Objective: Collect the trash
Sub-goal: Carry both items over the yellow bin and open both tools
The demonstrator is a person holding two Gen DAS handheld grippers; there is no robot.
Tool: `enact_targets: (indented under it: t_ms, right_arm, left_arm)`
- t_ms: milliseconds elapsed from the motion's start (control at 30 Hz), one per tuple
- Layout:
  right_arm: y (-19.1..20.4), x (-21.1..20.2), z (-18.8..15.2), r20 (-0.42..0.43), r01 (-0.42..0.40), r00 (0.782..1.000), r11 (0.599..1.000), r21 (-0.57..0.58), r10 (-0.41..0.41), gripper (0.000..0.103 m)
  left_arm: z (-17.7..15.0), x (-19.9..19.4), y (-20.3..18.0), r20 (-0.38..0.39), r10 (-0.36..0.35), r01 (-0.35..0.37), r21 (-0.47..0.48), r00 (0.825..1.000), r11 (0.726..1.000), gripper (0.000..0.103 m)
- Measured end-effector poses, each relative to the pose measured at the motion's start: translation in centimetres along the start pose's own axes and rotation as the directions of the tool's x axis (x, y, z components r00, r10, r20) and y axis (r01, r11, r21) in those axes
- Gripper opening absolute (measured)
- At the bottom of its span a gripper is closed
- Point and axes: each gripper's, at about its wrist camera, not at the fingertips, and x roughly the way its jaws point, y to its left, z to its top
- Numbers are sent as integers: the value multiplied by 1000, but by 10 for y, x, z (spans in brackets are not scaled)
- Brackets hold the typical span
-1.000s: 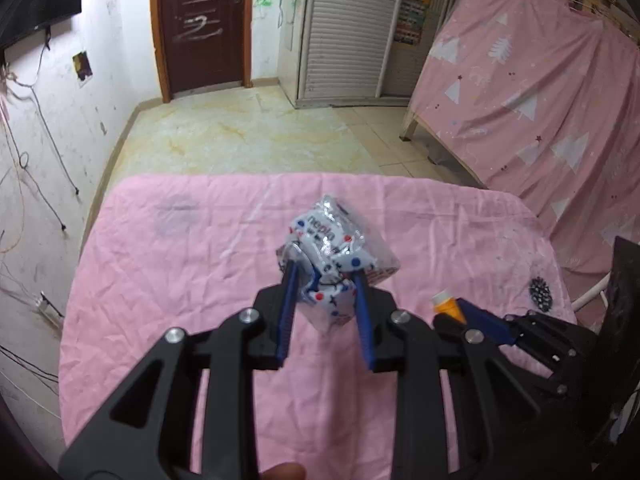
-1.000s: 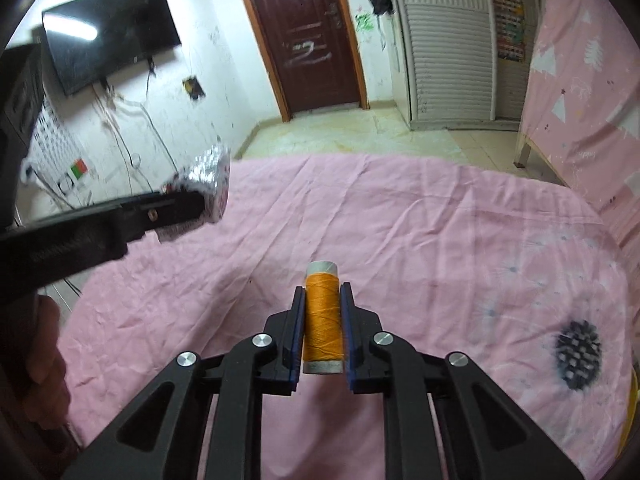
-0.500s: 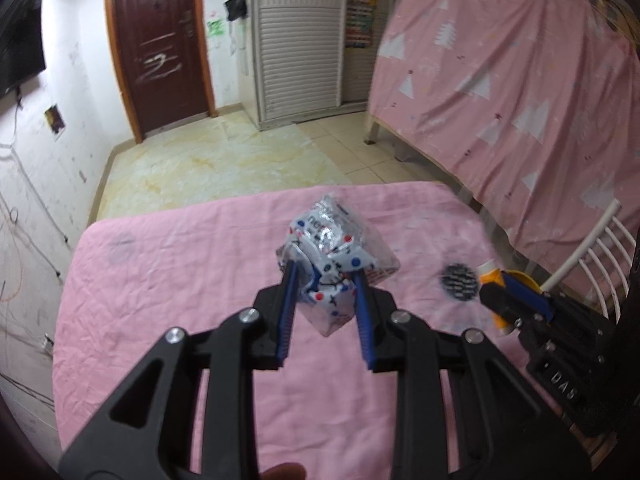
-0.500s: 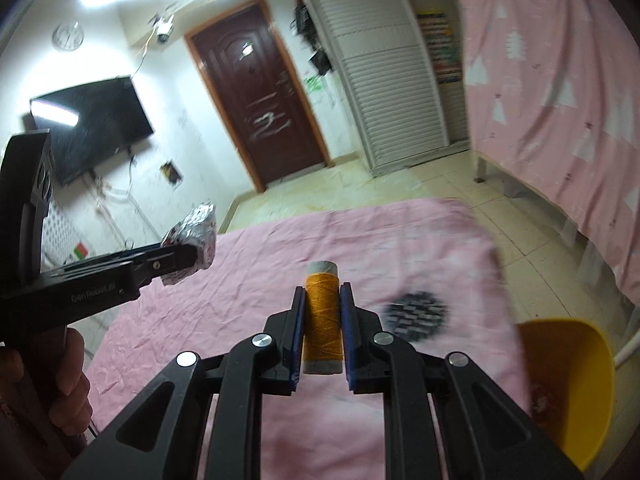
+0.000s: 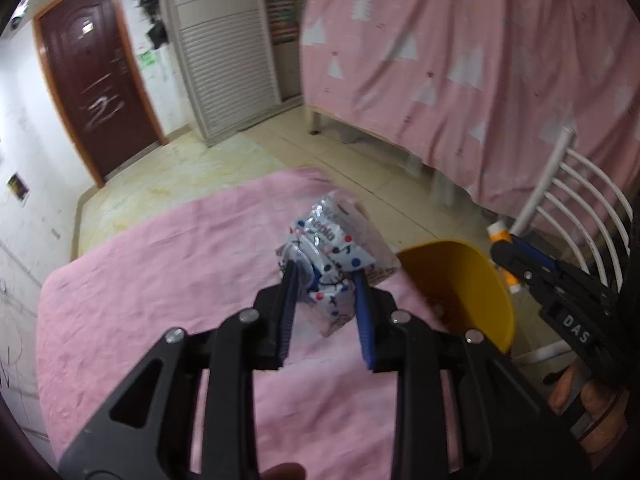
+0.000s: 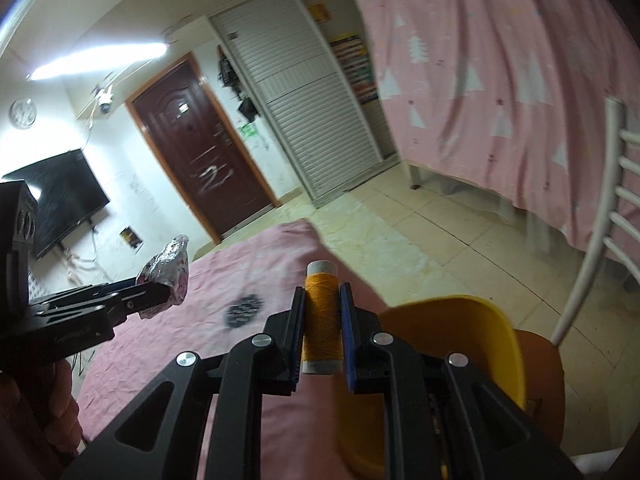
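Observation:
My left gripper [image 5: 325,280] is shut on a crumpled white snack wrapper [image 5: 334,252] with red and blue dots, held above the right edge of the pink-covered table [image 5: 168,280]. The wrapper also shows in the right wrist view [image 6: 166,276]. My right gripper [image 6: 322,300] is shut on an orange thread spool [image 6: 321,320], held upright over the table's edge. A yellow bin [image 5: 464,284] stands just right of the table, beside the wrapper; in the right wrist view the bin [image 6: 472,336] lies right of and below the spool. The right gripper appears in the left wrist view [image 5: 520,260].
A white metal chair back [image 5: 576,208] stands right of the bin, which rests on an orange seat [image 6: 540,368]. A pink patterned curtain [image 5: 460,60] hangs behind. A dark patch [image 6: 245,308] marks the tablecloth. A tiled floor, a brown door [image 5: 96,92] and a white wardrobe lie beyond.
Both grippers have swung right, from over the table's middle to its right edge. The yellow bin and chair have come into view. Both holds are unchanged.

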Motion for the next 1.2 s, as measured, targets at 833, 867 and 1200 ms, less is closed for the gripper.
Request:
enact_targets:
  t_ms: [833, 867, 1200]
  right_arm:
    - [-97, 16, -22, -57, 37, 998, 980, 196, -26, 12]
    - [-97, 17, -23, -59, 35, 998, 980, 197, -23, 12]
    - [-90, 17, -22, -29, 21, 999, 980, 197, -15, 80]
  left_arm:
    - [12, 83, -94, -136, -142, 150, 47, 980, 988, 62]
    - [12, 81, -92, -131, -140, 147, 46, 981, 988, 63]
    - [10, 37, -44, 32, -138, 139, -52, 990, 989, 92]
